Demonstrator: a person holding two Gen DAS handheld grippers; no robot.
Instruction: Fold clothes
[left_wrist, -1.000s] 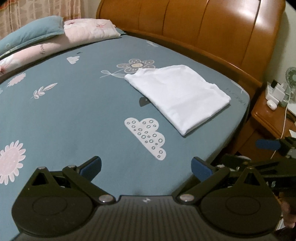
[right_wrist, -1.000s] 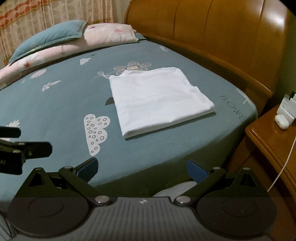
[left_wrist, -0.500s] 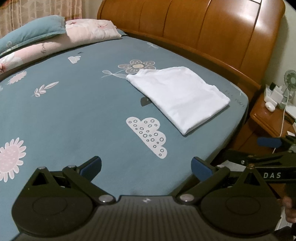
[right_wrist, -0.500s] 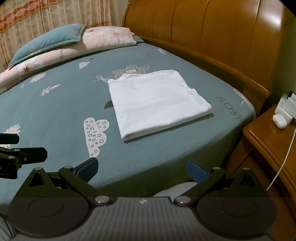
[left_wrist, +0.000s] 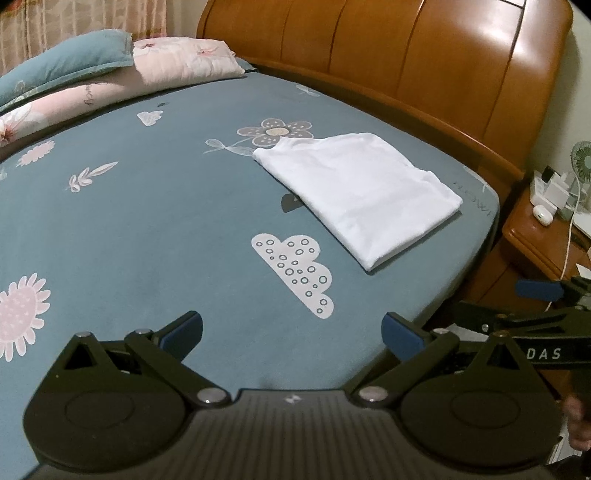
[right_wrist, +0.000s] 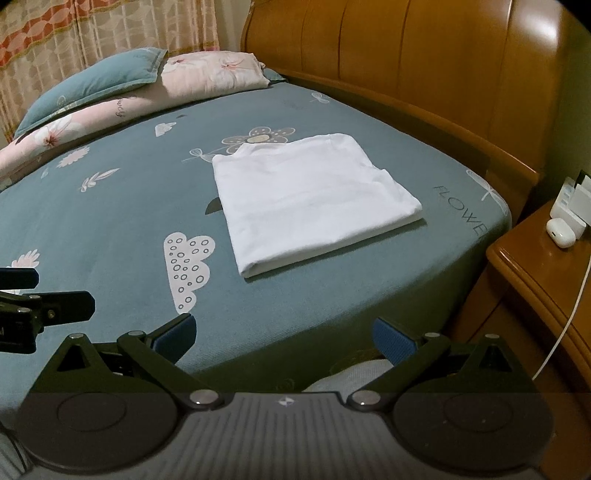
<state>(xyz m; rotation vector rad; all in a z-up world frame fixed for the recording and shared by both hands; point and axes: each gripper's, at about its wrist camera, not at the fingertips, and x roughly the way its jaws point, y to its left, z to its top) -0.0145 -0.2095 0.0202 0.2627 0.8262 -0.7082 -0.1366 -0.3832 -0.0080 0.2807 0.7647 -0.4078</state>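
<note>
A white garment (left_wrist: 362, 195) (right_wrist: 310, 199) lies folded into a neat rectangle on the teal patterned bed sheet (left_wrist: 147, 221) (right_wrist: 110, 206), near the bed's right corner. My left gripper (left_wrist: 291, 332) hangs open over the sheet's near edge, well short of the garment, with nothing between its blue pads. My right gripper (right_wrist: 282, 332) is open too, above the bed's front edge, and holds nothing. Each gripper also shows at the side of the other's view: the right one (left_wrist: 535, 295), the left one (right_wrist: 29, 291).
A wooden headboard (left_wrist: 424, 62) (right_wrist: 406, 59) runs behind the bed. Pillows (left_wrist: 110, 74) (right_wrist: 147, 81) lie at the far left. A wooden nightstand (left_wrist: 539, 236) (right_wrist: 535, 266) on the right carries a small fan (left_wrist: 581, 160), a white earbud case (right_wrist: 561, 232) and a white cable (right_wrist: 569, 314).
Both grippers have drawn back and up a little from the bed. The folded garment has not moved, and both grippers stay open.
</note>
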